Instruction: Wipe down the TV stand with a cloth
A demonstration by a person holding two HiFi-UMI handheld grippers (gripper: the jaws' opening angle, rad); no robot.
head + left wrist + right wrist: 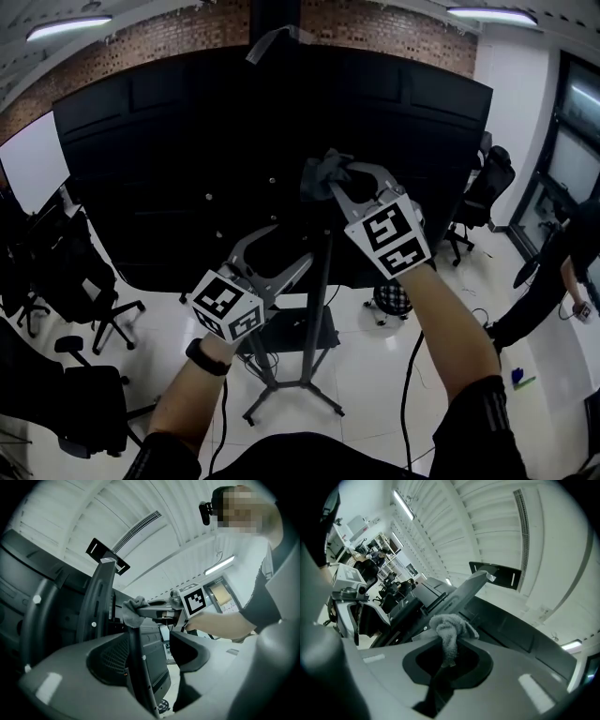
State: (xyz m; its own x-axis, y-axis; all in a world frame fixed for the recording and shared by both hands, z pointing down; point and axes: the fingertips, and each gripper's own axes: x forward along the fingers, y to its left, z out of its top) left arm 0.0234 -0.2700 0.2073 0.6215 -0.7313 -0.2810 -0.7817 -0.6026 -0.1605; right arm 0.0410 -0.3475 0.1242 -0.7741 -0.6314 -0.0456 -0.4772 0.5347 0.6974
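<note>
Head view: the TV [187,141] is shown from its dark back only, and the upper part of the TV stand [325,309] is lost against it. At the right edge a person [553,281] is cut off by the frame. Up high, the cloth [317,174] is clamped tight in the jaws of the right gripper [337,183]. In the left gripper view it is seen against the stand's post [136,667]. Lower down, the jaws of the left gripper [292,246] are held apart with the post between them; whether it is touched cannot be told. Only black-and-white square patterns are carried on the marker cubes [392,234].
</note>
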